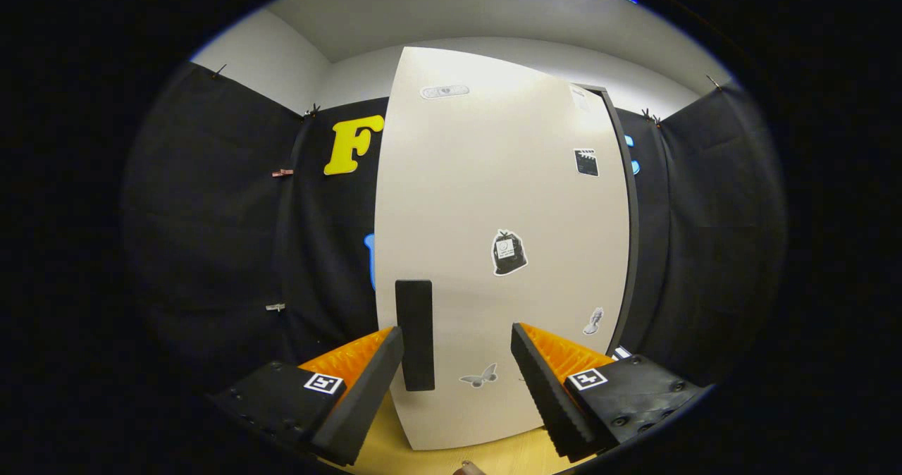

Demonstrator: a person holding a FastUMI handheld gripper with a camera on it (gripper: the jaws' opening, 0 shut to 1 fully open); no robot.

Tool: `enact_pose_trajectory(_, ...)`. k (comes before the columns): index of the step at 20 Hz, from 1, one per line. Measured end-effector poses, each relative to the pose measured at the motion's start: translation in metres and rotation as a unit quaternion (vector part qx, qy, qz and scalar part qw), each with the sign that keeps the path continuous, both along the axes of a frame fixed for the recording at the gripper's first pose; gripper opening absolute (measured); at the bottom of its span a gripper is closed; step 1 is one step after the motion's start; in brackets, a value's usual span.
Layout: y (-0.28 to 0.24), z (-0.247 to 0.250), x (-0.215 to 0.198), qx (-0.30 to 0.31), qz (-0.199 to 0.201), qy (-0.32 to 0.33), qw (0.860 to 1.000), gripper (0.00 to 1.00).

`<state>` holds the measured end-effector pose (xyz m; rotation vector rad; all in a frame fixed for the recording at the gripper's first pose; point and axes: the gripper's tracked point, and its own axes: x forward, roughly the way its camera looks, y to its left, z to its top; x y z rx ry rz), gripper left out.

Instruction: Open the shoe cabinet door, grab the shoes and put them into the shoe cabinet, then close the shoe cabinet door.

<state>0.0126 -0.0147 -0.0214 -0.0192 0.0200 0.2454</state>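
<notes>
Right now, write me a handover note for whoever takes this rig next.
Hand-held gripper: open, holding nothing, fingers spread low in front of the cabinet door.
Black handle: just ahead, beside the left finger, not gripped.
Door: the white panel faces the fingers; whether it is fully shut I cannot tell.
Done: nothing evident.
Left: pull the door open by the handle, put the shoes inside, close the door.

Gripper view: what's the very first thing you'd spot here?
The big white cabinet door straight ahead, dotted with stickers. Its black handle stands upright just beyond the left finger. The gripper is open, its fingers apart and not on the handle.
</notes>
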Motion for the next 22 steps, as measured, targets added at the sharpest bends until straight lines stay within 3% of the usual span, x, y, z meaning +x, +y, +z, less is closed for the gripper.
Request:
enact_pose_trajectory(11, 0.017, 0.005, -0.01, -0.01, 0.011, -0.009, 1.0, 0.98)
enact_pose_trajectory(22, 0.002, 0.004, -0.013, -0.001, -0.008, -0.002, 1.0, 0.98)
